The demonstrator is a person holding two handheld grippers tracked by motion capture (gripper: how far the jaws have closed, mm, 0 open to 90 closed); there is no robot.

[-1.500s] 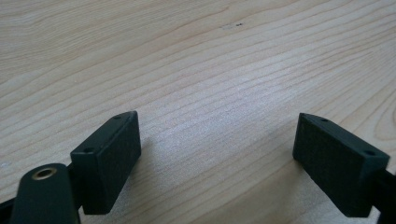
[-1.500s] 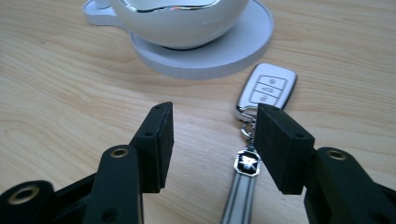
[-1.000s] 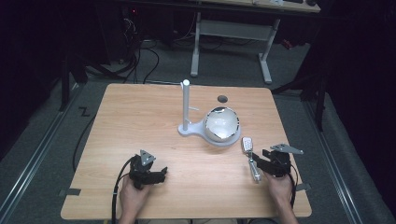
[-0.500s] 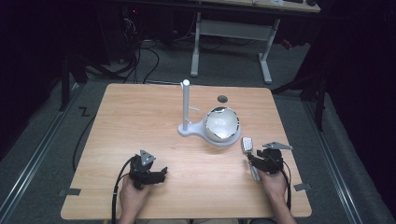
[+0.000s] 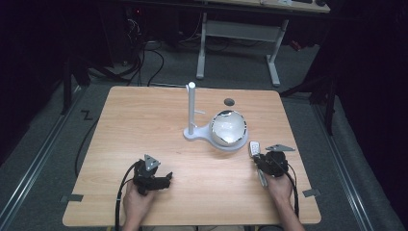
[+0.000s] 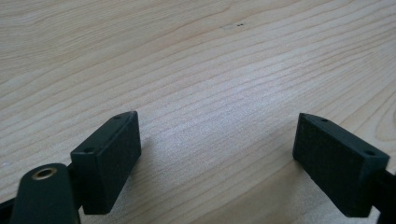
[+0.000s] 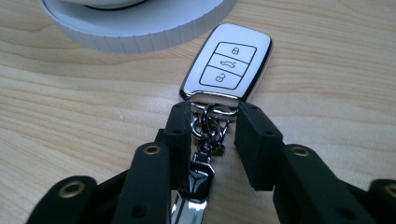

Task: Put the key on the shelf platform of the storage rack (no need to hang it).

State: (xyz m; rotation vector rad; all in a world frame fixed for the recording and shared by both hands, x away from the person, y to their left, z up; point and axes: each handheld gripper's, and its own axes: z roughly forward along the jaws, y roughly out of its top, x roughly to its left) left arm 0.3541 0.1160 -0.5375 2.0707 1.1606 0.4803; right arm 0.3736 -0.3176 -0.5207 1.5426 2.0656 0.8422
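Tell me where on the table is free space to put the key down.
Bare table lies left of the white stand, and between the left gripper and right gripper. It is crowded where the car key lies beside the round base.

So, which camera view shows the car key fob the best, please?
The right gripper view: the car key fob lies close up on the table, its three buttons readable, its ring between the right gripper jaws, which have just been closing. The high view shows it as a small pale shape beside the white stand.
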